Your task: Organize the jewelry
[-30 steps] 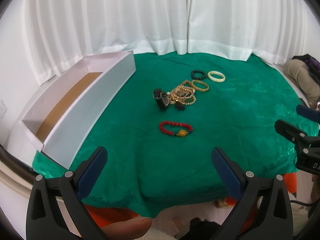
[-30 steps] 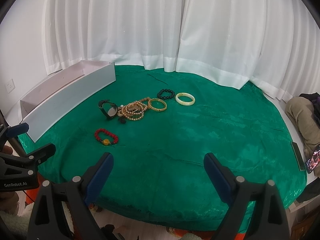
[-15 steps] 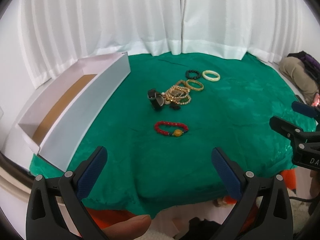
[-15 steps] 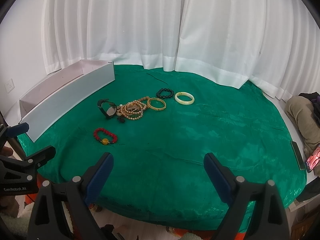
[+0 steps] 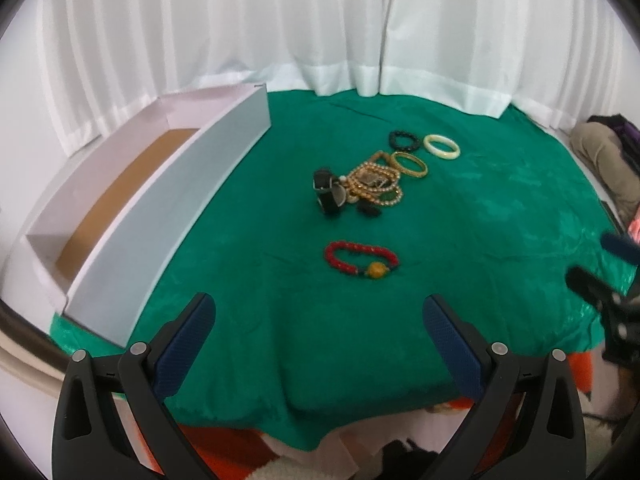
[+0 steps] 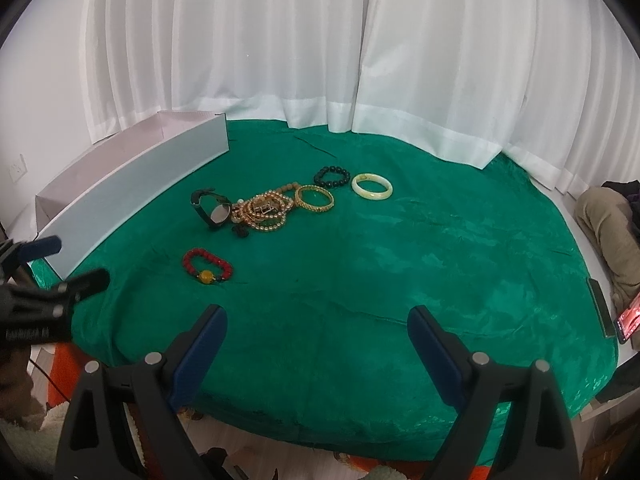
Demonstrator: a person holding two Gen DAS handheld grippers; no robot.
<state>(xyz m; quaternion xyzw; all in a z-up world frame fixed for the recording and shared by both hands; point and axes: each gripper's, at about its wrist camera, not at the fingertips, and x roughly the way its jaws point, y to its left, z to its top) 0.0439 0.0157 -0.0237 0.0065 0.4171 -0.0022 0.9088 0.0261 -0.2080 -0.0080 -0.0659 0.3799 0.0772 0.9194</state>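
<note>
Both jaws wide, holding nothing: left gripper (image 5: 318,316), right gripper (image 6: 317,326). Nothing sorted yet. White box (image 5: 168,208) at 10 o'clock, seemingly empty. Red bead bracelet (image 5: 361,258) lies alone at 12, nearest my left. Tangled pile (image 5: 370,186) beyond it on the desk (image 5: 480,240); all remains to move.

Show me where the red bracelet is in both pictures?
Left wrist view: the red bracelet lies on the green cloth near the middle, just ahead of the open left gripper.
Right wrist view: the red bracelet lies left of centre, ahead of the open right gripper's left finger.
Shared landmark: the white box stands to the left of it in both views.
</note>
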